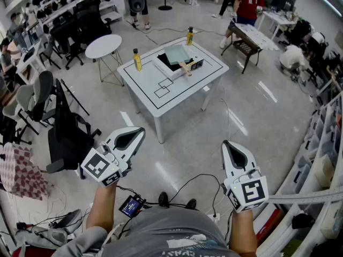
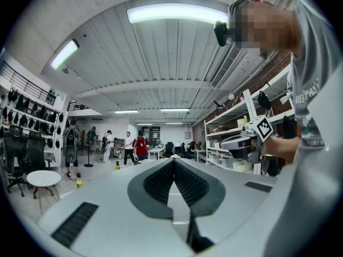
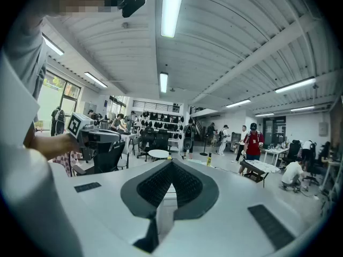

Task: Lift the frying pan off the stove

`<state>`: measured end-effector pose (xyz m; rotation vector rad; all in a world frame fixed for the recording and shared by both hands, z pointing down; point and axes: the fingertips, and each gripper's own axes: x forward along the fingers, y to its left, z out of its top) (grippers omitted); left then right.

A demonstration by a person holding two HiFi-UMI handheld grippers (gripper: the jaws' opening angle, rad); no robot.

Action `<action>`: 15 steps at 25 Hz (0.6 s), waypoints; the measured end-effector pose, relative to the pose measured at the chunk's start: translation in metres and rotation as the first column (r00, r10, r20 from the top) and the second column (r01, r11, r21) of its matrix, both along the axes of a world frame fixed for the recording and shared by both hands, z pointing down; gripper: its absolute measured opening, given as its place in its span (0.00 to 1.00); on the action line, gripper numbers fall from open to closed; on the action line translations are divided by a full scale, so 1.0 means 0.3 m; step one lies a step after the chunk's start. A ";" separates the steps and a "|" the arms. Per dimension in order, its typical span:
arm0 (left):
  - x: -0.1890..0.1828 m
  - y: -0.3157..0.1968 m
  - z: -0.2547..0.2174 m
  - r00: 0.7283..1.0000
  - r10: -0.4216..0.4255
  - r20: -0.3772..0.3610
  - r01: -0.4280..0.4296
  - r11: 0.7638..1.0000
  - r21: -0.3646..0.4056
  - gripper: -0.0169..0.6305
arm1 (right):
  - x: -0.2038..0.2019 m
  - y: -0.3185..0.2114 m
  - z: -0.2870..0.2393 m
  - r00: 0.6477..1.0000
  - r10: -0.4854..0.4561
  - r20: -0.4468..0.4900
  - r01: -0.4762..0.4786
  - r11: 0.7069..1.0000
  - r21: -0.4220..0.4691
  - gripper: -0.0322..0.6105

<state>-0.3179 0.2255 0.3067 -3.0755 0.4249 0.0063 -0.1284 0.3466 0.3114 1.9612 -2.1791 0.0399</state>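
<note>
The frying pan (image 1: pixel 177 54), pale green with a wooden handle, sits on a small stove (image 1: pixel 170 66) on a white table (image 1: pixel 161 87) far ahead across the floor. Both grippers are held close to my body, well short of the table. My left gripper (image 1: pixel 138 132) is shut and empty, its pads meeting at the tip (image 2: pixel 173 160). My right gripper (image 1: pixel 227 144) is also shut with nothing between its pads (image 3: pixel 171 162). Each gripper view shows the other gripper off to the side, the right gripper (image 2: pixel 241 142) and the left gripper (image 3: pixel 99 136).
Two yellow bottles (image 1: pixel 137 59) (image 1: pixel 189 36) stand on the table. A round white table (image 1: pixel 103 46) and black office chairs (image 1: pixel 67 133) are to the left. A person in red (image 1: pixel 247 4) stands by a bench at the back right. Shelving (image 1: pixel 321 159) lines the right wall. Cables (image 1: pixel 198 183) lie by my feet.
</note>
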 end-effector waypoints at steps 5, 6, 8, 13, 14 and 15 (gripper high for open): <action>-0.021 -0.038 0.011 1.000 0.018 -0.006 -0.018 1.000 -0.004 0.02 | -0.027 -0.035 0.011 1.000 0.018 -0.002 -0.018 1.000 -0.003 0.06; -0.025 -0.045 0.012 1.000 0.022 -0.007 -0.022 1.000 -0.004 0.02 | -0.031 -0.039 0.010 1.000 0.024 -0.002 -0.024 1.000 -0.001 0.06; -0.032 -0.060 0.014 0.999 0.031 -0.011 -0.031 1.000 -0.005 0.02 | -0.039 -0.046 0.009 0.999 0.037 -0.002 -0.037 0.999 0.001 0.06; -0.039 -0.101 0.032 0.998 0.057 -0.011 -0.057 0.998 -0.008 0.02 | -0.058 -0.078 0.008 0.998 0.051 0.034 -0.051 0.999 0.013 0.07; -0.035 -0.110 0.036 0.998 0.062 -0.010 -0.063 0.998 -0.010 0.02 | -0.059 -0.085 0.008 0.998 0.053 0.040 -0.053 0.998 0.017 0.07; -0.031 -0.118 0.038 0.998 0.069 -0.009 -0.069 0.998 -0.012 0.02 | -0.059 -0.092 0.008 0.998 0.056 0.043 -0.057 0.998 0.019 0.07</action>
